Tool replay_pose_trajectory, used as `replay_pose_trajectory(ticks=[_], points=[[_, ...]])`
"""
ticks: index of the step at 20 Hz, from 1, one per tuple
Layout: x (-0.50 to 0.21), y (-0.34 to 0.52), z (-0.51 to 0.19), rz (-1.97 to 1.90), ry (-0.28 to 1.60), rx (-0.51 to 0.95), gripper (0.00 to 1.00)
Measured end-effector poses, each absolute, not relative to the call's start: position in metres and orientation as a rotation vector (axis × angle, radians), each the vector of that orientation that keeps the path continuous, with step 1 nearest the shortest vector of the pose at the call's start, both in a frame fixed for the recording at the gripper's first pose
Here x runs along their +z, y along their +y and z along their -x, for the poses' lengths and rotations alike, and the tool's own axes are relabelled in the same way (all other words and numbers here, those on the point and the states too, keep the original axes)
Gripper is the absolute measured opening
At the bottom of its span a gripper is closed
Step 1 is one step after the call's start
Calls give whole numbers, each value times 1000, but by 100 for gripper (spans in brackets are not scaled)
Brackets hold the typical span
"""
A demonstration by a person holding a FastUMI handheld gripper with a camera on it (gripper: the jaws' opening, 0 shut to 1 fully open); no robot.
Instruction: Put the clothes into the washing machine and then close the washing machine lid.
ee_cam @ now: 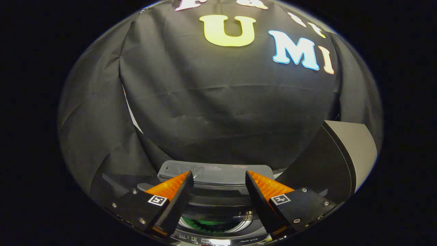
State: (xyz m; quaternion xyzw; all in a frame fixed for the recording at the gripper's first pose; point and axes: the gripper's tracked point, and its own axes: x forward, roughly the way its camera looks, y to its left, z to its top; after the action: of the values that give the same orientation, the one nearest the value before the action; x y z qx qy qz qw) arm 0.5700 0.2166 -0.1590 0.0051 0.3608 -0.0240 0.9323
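Observation:
The washing machine [218,177] lies below and just ahead of my fingers, seen from above. Its round drum opening [215,225] shows between the finger bases, with something green inside it. The lid [341,160] stands raised, a dark panel with a grey edge to the right of the right finger. My gripper [218,177] is open above the machine, with nothing between its fingers. The machine's grey back panel [215,171] runs across behind the fingertips.
The black cloth wall [222,102] of the booth rises close behind the machine and wraps round both sides. A control strip [218,241] with small markings lies along the machine's near edge, under the fingers.

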Motion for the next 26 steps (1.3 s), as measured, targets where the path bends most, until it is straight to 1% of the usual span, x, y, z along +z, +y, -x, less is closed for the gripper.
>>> replay_pose_trajectory(ticks=[7, 11, 16, 19, 22, 26], points=[[-187, 235, -528, 99, 768, 2, 94], [-196, 251, -513, 100, 773, 26, 95], [-178, 246, -511, 60, 683, 1, 95], [-172, 230, -502, 77, 630, -41, 95], [-173, 223, -478, 92, 584, -53, 95], [-184, 203, -416, 123, 599, -33, 95]])
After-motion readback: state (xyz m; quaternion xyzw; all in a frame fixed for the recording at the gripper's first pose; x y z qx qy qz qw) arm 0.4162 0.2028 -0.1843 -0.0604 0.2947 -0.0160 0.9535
